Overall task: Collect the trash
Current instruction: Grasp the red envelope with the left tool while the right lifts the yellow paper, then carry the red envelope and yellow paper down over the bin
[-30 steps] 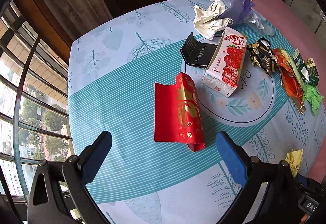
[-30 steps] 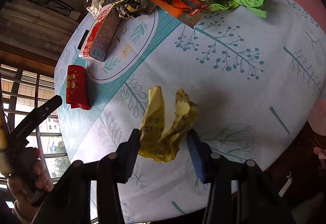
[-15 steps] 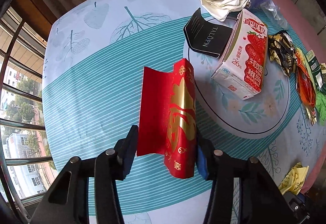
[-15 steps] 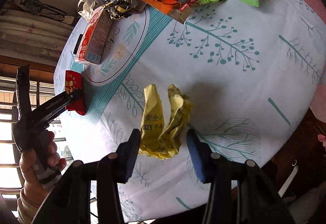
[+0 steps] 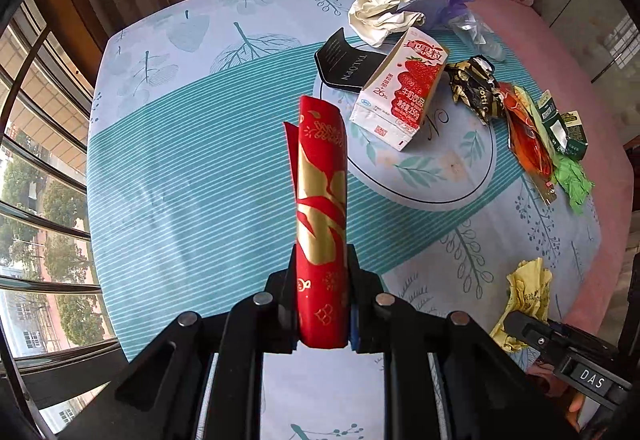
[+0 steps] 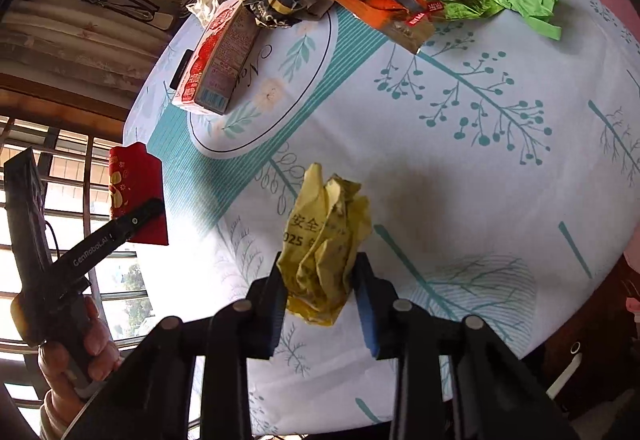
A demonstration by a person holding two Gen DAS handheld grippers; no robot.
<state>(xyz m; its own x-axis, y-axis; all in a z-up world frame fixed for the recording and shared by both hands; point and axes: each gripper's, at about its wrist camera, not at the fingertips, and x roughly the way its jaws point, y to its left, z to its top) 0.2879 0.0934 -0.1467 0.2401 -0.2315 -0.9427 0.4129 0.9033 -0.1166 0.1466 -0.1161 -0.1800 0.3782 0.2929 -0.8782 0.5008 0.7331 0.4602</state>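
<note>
Above the round table (image 5: 168,168), still strewn with a milk carton (image 5: 402,88) and wrappers, the left gripper (image 5: 322,304) pinches a light, curled red envelope (image 5: 321,208) at its base; the right gripper (image 6: 320,292) squeezes soft crumpled yellow paper (image 6: 324,240) mid-wad.

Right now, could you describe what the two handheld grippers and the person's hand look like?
Both the left gripper and the right gripper are matte black linkages with round silver pivot pins and blue pads inside the fingers. In the right wrist view, the left one's side carries white "GenRobot.AI" lettering. The bare hand grips its black handle, a light cuff at the wrist.
</note>
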